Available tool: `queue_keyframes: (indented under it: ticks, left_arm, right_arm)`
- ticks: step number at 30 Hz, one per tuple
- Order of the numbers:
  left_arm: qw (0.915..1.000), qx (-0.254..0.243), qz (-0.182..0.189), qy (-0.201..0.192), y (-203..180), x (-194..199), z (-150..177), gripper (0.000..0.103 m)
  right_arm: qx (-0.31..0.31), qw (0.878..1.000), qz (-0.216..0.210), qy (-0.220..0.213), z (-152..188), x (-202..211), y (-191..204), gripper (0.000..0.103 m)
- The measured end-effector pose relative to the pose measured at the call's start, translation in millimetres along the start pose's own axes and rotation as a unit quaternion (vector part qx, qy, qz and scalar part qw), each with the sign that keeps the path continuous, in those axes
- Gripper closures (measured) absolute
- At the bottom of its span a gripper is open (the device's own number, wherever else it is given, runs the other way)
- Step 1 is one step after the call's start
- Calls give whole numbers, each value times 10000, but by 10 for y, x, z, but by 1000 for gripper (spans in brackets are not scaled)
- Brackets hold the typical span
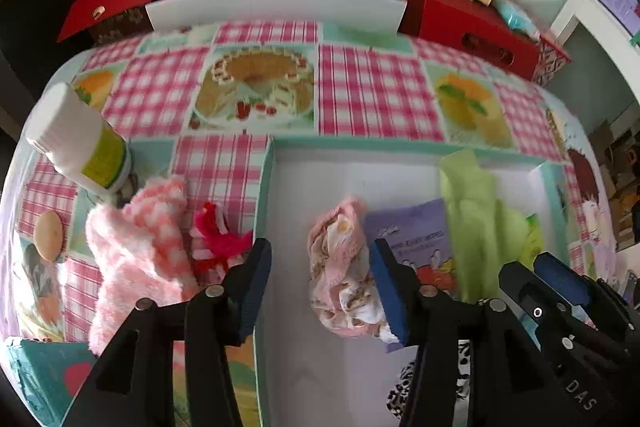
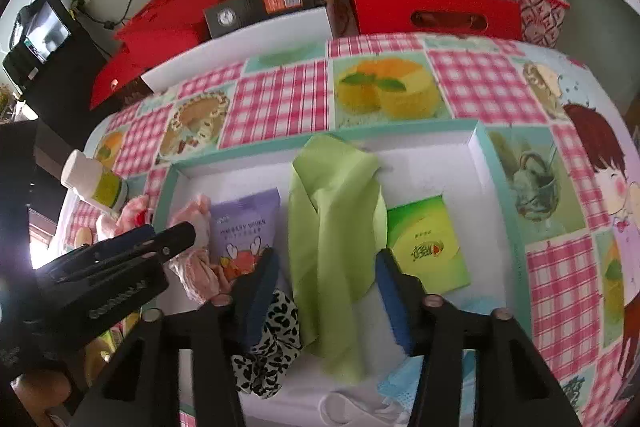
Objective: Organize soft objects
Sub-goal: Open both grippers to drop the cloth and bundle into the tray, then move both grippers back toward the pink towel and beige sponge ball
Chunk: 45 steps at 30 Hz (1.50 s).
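Your left gripper (image 1: pixel 320 281) hangs with its jaws spread wide over the left half of the white tray (image 1: pixel 304 183); nothing is between them. The crumpled pink cloth (image 1: pixel 340 267) lies in the tray just inside the right finger, touching or nearly touching its blue pad; the view does not settle which. Beyond that finger sits the purple wipes pack (image 1: pixel 412 227), partly under the cloth's edge. Outside the tray wall, left of your left finger, the fluffy pink checked cloth (image 1: pixel 136 239) and a red-and-pink striped piece (image 1: pixel 212 235) rest on the worktop (image 1: pixel 360 91). Further left stand a tilted white bottle (image 1: pixel 76 143) and a tan oval object (image 1: pixel 48 233).

Your right gripper (image 2: pixel 326 281) is also released, its jaws wide apart and straddling the green cloth (image 2: pixel 336 211), which runs lengthwise between the fingers and past them towards the tray's far wall. Neither pad visibly presses it. By the left finger lies a black-and-white spotted cloth (image 2: pixel 272 343), partly tucked under the green one. Just right of the right finger lies a green packet (image 2: pixel 430 243). Near the bottom, beneath the gripper, lie a light blue face mask (image 2: pixel 396 387) and a white piece (image 2: pixel 348 407).
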State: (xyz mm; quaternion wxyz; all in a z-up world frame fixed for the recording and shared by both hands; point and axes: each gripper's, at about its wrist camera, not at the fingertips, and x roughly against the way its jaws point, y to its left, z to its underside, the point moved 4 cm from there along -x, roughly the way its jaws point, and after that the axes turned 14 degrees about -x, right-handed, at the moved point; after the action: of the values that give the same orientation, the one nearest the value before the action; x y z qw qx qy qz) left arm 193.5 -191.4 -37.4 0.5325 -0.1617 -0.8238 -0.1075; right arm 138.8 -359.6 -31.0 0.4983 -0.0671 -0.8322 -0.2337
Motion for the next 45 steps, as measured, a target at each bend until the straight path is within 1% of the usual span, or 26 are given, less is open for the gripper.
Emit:
queue_keyframes:
  ticks: [2,6,7,8,9,12,18,20,21,23,24,28,37,45]
  left_arm:
    - [9999,-15,-82,-123,16,103,-23,43]
    - [9993,7,-160,-329,79,265,-57,37]
    - [9991,25,-185,-369,98,298,-61,33]
    - [9990,40,-209,-396,107,310,-60,26]
    - [9987,54,-247,-435,126,332,-61,22]
    - [9985,96,-303,-436,171,336,-60,22]
    - [9985,156,-348,-380,217,305,-41,22]
    - [9983,192,-385,-401,238,309,-39,21]
    - [9980,206,-433,-401,244,305,-36,15]
    - [9974,223,-553,-400,269,293,-26,9]
    - [9970,245,-629,-373,292,281,-18,8]
    - [9965,345,-675,-343,354,257,1,7]
    - [9957,439,-718,-397,402,270,5,7]
    - [9953,371,-818,-365,397,270,9,7]
  right_arm:
    - [7,10000,-4,-71,-12,57,1,47]
    - [11,9998,67,-194,-40,146,-8,38]
    - [15,9997,72,-218,-46,164,-10,36]
    - [25,9997,78,-248,-54,182,-12,35]
    - [46,9995,99,-286,-61,202,-9,32]
    - [150,9991,199,-353,-66,223,8,27]
    - [193,9984,368,-393,-74,215,-15,25]
    - [205,9980,427,-408,-75,213,-35,22]
    - [208,9978,461,-421,-79,212,-44,17]
    - [188,9976,505,-445,-87,211,-67,7]
    - [171,9974,532,-450,-91,208,-79,0]
    - [165,9965,666,-473,-102,209,-109,0]
    - [152,9963,726,-438,-99,188,-130,0]
    - [77,9958,816,-409,-94,173,-165,0]
